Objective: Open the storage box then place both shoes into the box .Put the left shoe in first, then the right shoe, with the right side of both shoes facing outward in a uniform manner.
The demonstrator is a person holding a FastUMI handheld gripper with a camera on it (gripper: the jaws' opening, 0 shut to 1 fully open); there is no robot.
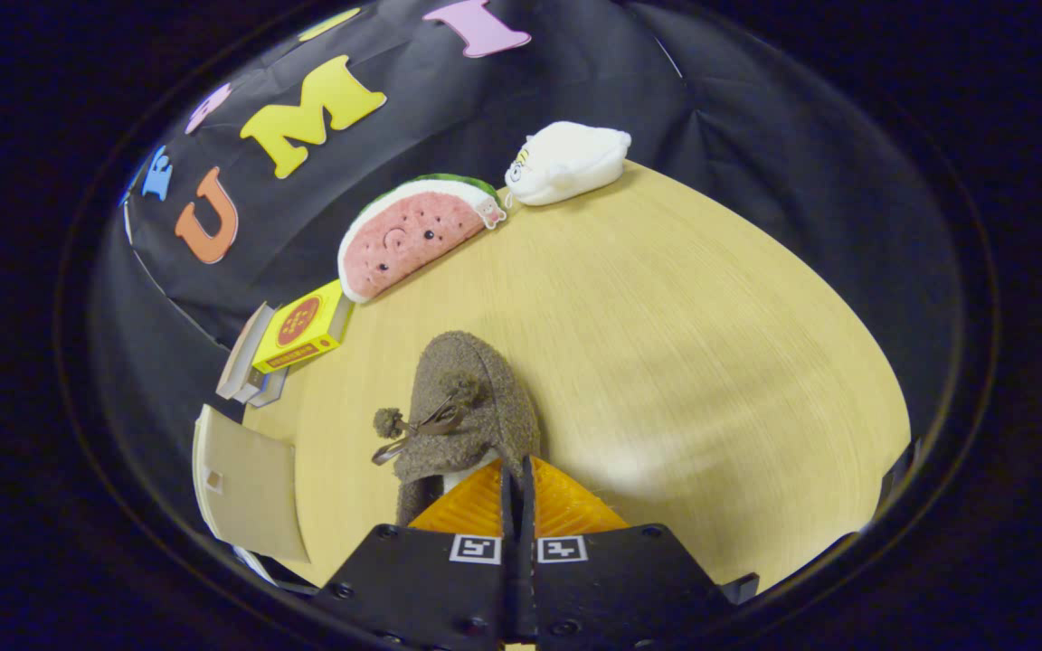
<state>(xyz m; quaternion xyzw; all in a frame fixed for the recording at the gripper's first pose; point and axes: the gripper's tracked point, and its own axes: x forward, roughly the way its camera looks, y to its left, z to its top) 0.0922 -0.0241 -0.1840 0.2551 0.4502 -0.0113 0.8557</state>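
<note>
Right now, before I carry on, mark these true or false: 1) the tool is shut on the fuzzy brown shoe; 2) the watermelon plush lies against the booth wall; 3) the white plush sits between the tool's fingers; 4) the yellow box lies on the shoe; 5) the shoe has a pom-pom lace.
1) True: the tool has its fingers closed together, pinching the rim of the fuzzy brown shoe.
2) True: the watermelon plush leans at the table's far edge against the wall.
3) False: the white plush lies far beyond the fingers, beside the watermelon.
4) False: the yellow box rests on other flat boxes at the table edge, apart from the shoe.
5) True: a pom-pom hangs off it.
</note>
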